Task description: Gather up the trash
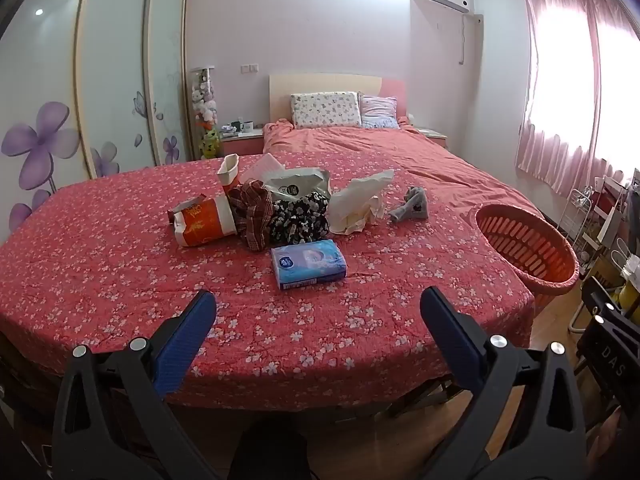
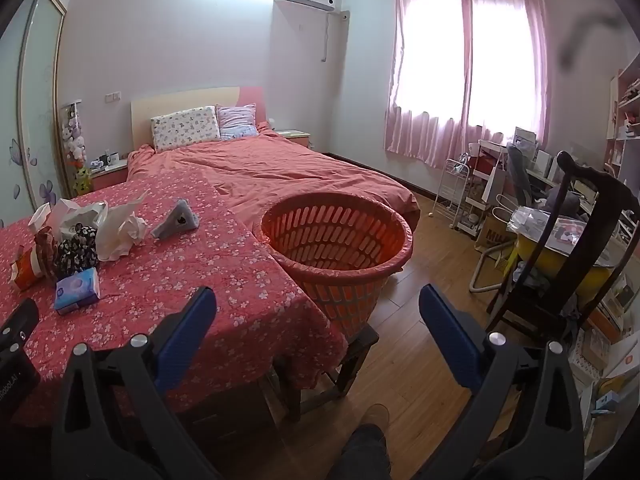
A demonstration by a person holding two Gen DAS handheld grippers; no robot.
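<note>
- Trash lies in a loose cluster on the table (image 1: 120,280), which is draped in a red floral cloth: a torn orange wrapper (image 1: 202,222), a crumpled white plastic bag (image 1: 360,204), a white wipes packet (image 1: 298,184) and a small paper bag (image 1: 229,172).
- Among these sit a plaid cloth (image 1: 250,212), a black floral cloth (image 1: 298,218) and a grey sock (image 1: 412,204) lying a little apart to the right.
- A blue tissue pack (image 1: 308,264) lies nearest the camera, just in front of the cluster.
- Left claw (image 1: 318,312) is spread wide over the near table edge, holding and touching nothing.
- Right claw (image 2: 318,312) is likewise spread wide and empty, hovering above the table corner and wooden floor (image 2: 420,320).
- An orange slatted laundry basket (image 2: 384,276) stands at the table's right edge on a dark stool (image 2: 360,344); nothing shows inside it.
- A bed (image 2: 300,168) with a red cover lies beyond the table.
</note>
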